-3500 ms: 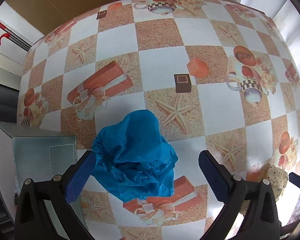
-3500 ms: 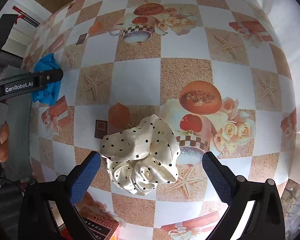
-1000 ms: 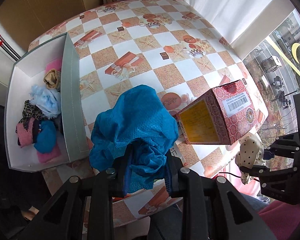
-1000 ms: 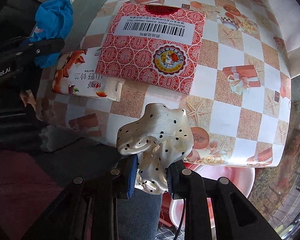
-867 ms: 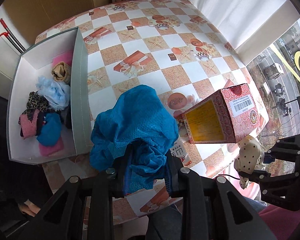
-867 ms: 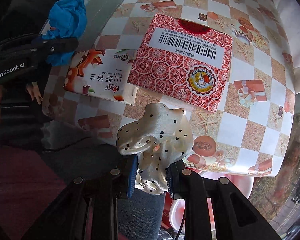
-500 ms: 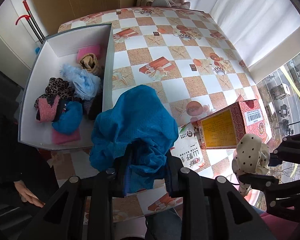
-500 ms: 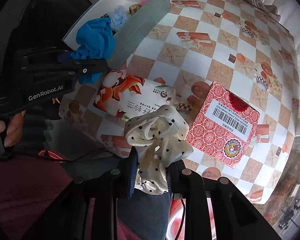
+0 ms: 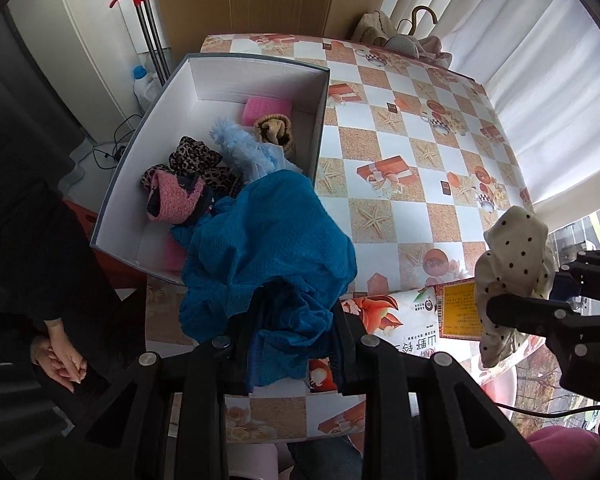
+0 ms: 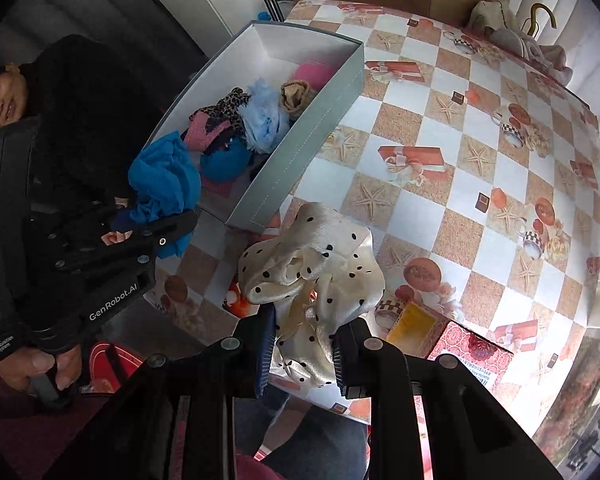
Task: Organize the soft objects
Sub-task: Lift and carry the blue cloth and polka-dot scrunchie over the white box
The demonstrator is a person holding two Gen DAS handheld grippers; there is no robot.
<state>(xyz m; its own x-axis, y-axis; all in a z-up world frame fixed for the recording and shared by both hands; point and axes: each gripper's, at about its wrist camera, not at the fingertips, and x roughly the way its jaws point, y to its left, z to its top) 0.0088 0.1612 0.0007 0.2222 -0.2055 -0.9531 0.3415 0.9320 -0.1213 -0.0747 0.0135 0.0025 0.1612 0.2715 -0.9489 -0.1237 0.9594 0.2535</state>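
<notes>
Checkered table (image 9: 384, 216) bears grey box (image 9: 260, 66) of soft cloth items (image 9: 204, 172).

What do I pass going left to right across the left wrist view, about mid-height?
A person's clasped hands → open grey box of soft items → blue cloth clamped in the left gripper → printed tissue pack → polka-dot cream scrunchie → right gripper.

blue cloth (image 9: 268, 248) covering box's (image 9: 256, 68) near corner, red carton (image 10: 472, 354) half hidden
</notes>
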